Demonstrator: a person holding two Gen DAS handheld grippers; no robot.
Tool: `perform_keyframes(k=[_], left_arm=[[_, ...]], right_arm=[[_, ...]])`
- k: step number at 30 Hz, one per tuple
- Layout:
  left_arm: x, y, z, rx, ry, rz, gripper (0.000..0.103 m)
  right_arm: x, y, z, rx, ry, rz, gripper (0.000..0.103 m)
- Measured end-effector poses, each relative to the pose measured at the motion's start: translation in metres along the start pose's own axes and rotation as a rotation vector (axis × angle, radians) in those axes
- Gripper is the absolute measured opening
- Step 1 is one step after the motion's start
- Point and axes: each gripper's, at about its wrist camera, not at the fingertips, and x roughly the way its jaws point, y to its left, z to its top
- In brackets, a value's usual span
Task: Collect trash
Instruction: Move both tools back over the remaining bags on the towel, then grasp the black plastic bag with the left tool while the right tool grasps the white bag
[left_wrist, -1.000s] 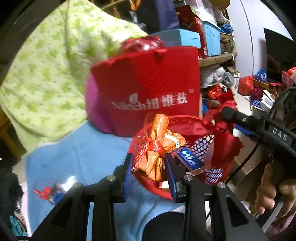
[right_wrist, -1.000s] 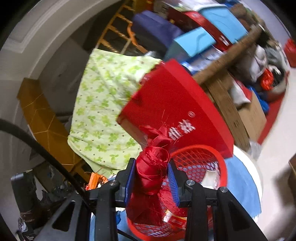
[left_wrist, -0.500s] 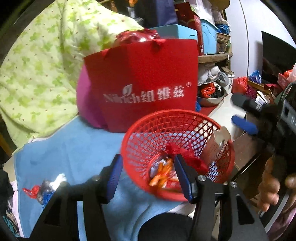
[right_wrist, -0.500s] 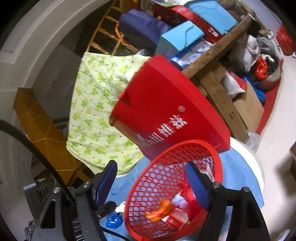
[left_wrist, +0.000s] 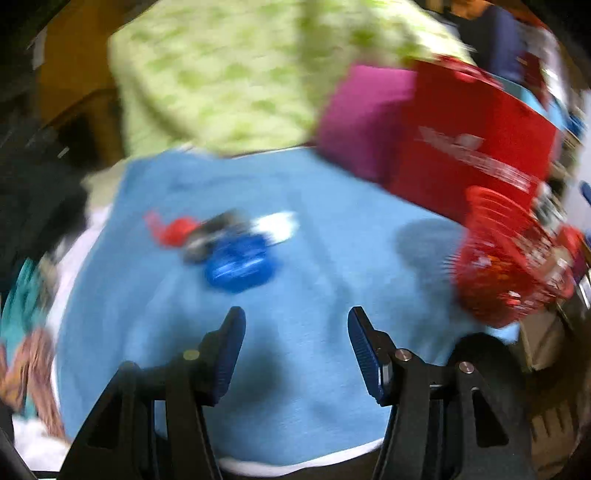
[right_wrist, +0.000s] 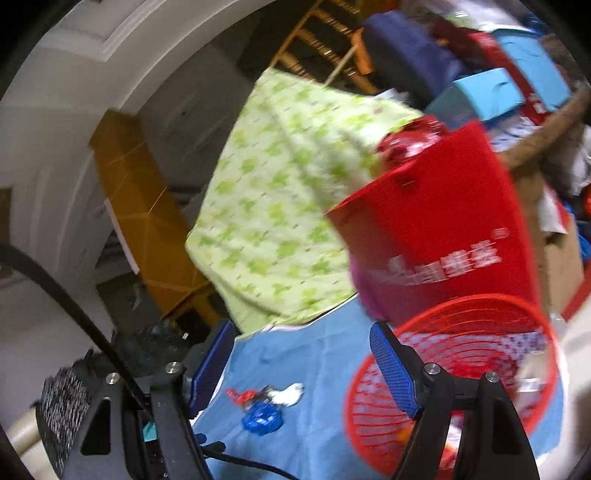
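Now the left gripper (left_wrist: 295, 341) is unclenched and empty, aimed down at the blue cloth (left_wrist: 332, 229). The small blurred cluster of red, blue and white crumpled wrappers (left_wrist: 229, 243) lies ahead, slightly left, long axis crosswise. The right gripper (right_wrist: 301, 363) gapes empty, farther off, beside the red mesh plastic basket (right_wrist: 461, 373).

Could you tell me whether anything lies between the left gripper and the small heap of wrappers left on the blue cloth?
Nothing visible does. The left gripper is open and empty, and only bare blue cloth lies between it and the wrappers. The red basket stands off to the right, clear of that line, though the picture is blurred.
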Motion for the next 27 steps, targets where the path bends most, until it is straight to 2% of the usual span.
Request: perform_keyframes(k=[5, 11, 14, 18, 21, 24, 27], left_arm=[[-0.003, 0.065, -0.019, -0.117, -0.011, 0.1, 0.059], [0.0, 0.121, -0.032, -0.199, -0.025, 0.162, 0.059], [0.003, 0.138, -0.039, -0.215, -0.025, 0.179, 0.059], [0.014, 0.154, -0.039, -0.216, -0.02, 0.188, 0.059], [0.024, 0.164, -0.032, -0.201, -0.025, 0.188, 0.059], [0.039, 0.172, -0.019, -0.186, -0.033, 0.167, 0.059], [0.058, 0.177, -0.001, -0.17, -0.037, 0.118, 0.059]], right_arm=[[0.059, 0.041, -0.027, -0.042, 0.158, 0.067, 0.079], [0.146, 0.076, -0.076, -0.078, 0.387, 0.113, 0.079], [0.186, 0.081, -0.099, -0.077, 0.471, 0.116, 0.079], [0.246, 0.067, -0.122, -0.032, 0.563, 0.085, 0.079], [0.279, 0.048, -0.131, 0.043, 0.594, 0.06, 0.078], [0.312, 0.027, -0.139, 0.115, 0.602, 0.039, 0.078], [0.34, 0.01, -0.148, 0.168, 0.627, 0.036, 0.07]])
